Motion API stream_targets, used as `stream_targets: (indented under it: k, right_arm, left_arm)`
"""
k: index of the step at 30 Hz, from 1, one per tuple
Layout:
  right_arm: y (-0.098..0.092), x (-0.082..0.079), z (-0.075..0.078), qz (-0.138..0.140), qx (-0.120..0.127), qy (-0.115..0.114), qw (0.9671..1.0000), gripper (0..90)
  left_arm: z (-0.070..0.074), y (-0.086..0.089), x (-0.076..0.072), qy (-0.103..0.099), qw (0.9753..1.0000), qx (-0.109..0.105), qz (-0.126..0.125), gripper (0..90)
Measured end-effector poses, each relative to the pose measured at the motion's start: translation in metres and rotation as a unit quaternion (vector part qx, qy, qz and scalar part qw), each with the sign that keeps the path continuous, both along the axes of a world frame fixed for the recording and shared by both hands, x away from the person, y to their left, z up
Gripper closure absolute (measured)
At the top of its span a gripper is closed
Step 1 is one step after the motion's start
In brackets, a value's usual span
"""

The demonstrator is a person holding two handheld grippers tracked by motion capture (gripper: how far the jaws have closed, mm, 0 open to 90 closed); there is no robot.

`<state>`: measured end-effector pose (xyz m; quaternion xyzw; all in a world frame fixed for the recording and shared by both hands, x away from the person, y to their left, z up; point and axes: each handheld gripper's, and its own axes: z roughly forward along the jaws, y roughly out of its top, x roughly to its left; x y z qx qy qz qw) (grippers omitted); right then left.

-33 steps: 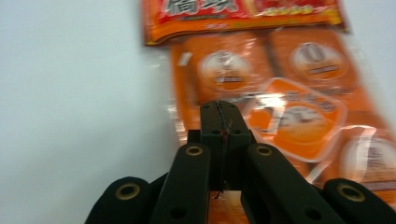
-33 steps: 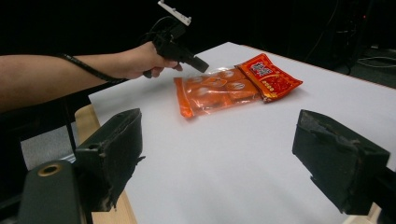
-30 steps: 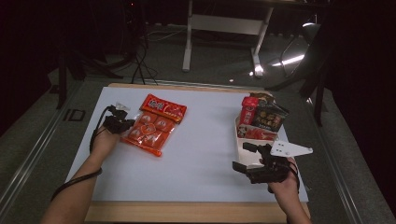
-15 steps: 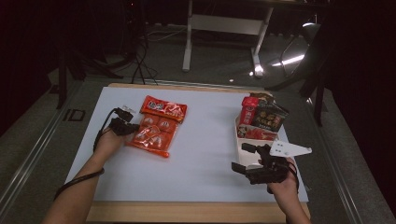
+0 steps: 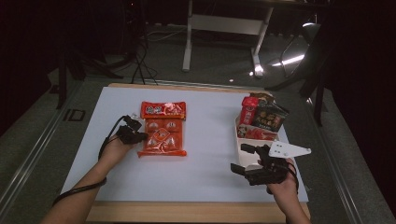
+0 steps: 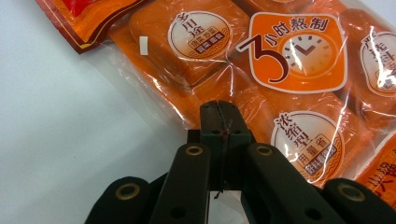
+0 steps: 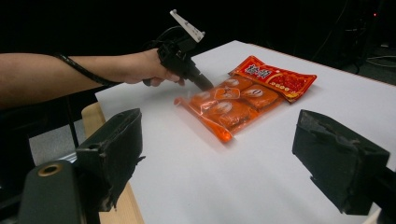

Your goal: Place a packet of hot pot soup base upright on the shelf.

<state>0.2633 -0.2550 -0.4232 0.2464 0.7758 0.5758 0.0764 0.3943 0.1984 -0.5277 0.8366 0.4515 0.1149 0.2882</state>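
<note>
Left gripper (image 6: 219, 119) pinches the orange packet's (image 6: 261, 84) clear edge, right gripper (image 7: 219, 158) waits spread wide over the worktop (image 5: 210, 154); next, I'd say, a steady lift toward the tray (image 5: 239, 140).

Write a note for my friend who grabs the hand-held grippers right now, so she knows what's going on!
Left hand-held gripper: jaws shut, pinching the clear edge of the orange packet, which lies flat on the white table.
Right hand-held gripper: jaws open, holding nothing, beside the white tray.
The tray at the right holds several snack packs.
Done: the packet is gripped.
Left: probably lift it and carry it over to the tray; it has not left the table yet.
</note>
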Motion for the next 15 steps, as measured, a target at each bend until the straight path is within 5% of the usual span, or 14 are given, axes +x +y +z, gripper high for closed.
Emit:
stream_targets:
  k: [6,15]
  right_arm:
    - [-0.002,-0.001,0.0,-0.002,0.001,0.002,1.0,16.0]
    - [0.0,-0.001,-0.002,0.002,-0.003,0.002,1.0,16.0]
  left_arm:
    - [0.004,0.005,0.018,-0.03,0.9987,-0.014,0.039,90.0]
    - [0.012,-0.004,0.055,-0.042,0.9971,-0.016,0.062,90.0]
